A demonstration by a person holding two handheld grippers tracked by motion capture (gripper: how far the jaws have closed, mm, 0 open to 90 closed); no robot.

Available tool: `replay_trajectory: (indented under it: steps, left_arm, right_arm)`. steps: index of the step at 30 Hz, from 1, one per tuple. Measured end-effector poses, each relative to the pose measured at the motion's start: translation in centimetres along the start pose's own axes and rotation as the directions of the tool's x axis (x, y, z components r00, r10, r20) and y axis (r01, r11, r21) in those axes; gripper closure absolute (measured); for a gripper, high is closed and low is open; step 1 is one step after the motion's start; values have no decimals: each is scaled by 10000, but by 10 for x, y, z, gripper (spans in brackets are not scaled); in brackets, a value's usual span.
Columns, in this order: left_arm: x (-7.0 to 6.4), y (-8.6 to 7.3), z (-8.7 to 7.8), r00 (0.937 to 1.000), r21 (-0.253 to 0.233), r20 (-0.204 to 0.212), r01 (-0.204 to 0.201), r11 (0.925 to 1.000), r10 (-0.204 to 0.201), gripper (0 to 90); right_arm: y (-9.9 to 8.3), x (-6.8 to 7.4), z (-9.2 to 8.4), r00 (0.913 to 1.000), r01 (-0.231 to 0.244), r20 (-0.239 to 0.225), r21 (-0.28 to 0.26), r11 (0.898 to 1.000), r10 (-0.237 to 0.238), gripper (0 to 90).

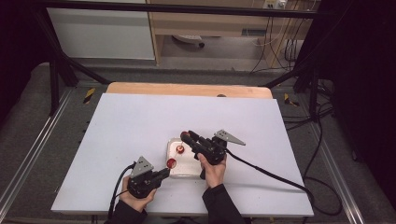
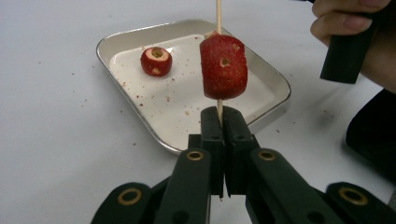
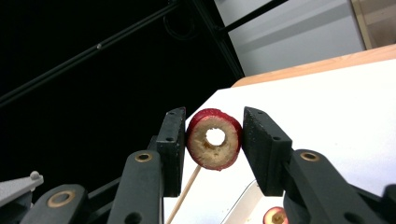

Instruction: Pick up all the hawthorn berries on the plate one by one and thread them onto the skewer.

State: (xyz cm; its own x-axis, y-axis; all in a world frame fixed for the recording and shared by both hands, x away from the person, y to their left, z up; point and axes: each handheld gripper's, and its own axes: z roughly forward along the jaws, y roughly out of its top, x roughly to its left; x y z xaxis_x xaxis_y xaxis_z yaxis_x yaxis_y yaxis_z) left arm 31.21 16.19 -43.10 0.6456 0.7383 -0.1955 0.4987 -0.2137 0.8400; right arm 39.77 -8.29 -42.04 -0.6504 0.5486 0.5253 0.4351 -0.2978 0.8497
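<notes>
My left gripper is shut on the lower end of a thin wooden skewer that stands upright. A red cored fruit is threaded on the skewer just above the jaws. In the high view this left gripper sits at the near left corner of a small metal tray. A second red fruit lies in the tray. My right gripper is shut on another cored red fruit, its hole facing the camera. It hovers above the tray's far side, where the right gripper points left.
The tray rests on a white sheet over a wooden table. Red crumbs dot the tray floor and the sheet around it. Black frame bars and cables run beside the table.
</notes>
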Motion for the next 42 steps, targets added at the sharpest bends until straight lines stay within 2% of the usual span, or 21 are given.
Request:
replay_trajectory:
  steps: [9, 13, 17, 18, 21, 23, 25, 27, 30, 34, 37, 42]
  left_arm:
    - [-2, -1, 0, 9997, -44, -72, 252, 9997, -252, 882]
    - [-2, -1, -3, 9987, -61, -271, 437, 9990, -439, 883]
    - [2, -1, -4, 9964, 58, -624, 571, 9984, -566, 884]
    - [4, -1, -5, 9956, 110, -772, 550, 9984, -540, 884]
    - [4, -1, -5, 9954, 131, -875, 408, 9991, -395, 883]
    - [3, -2, -4, 9959, 117, -840, 346, 9993, -335, 884]
    - [1, -3, -2, 9978, 16, -669, -7, 10000, 8, 885]
    - [0, -3, -2, 9970, 19, -741, -243, 9997, 244, 885]
    - [-2, -2, -1, 9963, 43, -779, -355, 9994, 357, 886]
    - [-2, -3, -2, 9943, 103, -888, -590, 9982, 597, 886]
    - [-4, -2, -2, 9948, 153, -860, -535, 9985, 546, 887]
    - [-5, -2, -3, 9962, 119, -745, -451, 9989, 459, 886]
  right_arm:
    - [-5, 7, 5, 9998, 203, 88, 93, 9998, -204, 610]
    - [-6, 7, 4, 9991, 387, 161, 157, 9991, -390, 610]
    - [-2, 8, 2, 9997, 257, 41, 408, 9988, -259, 610]
    - [-1, 8, 2, 9998, 177, 1, 519, 9985, -177, 611]
    - [2, 7, 1, 10000, -31, -7, 750, 9972, 32, 613]
    - [2, 7, 1, 9998, -200, 76, 824, 9964, 194, 616]
    - [2, 7, 1, 9996, -288, 36, 887, 9956, 286, 618]
    - [3, 7, 1, 9996, -275, -33, 968, 9949, 280, 619]
    - [4, 7, 0, 9998, -158, -116, 968, 9952, 170, 621]
    - [3, 7, 0, 9992, -296, -217, 1171, 9927, 324, 623]
    - [4, 7, 1, 9985, -399, -320, 1281, 9910, 444, 624]
    - [5, 7, -1, 9989, -292, -328, 1432, 9893, 342, 625]
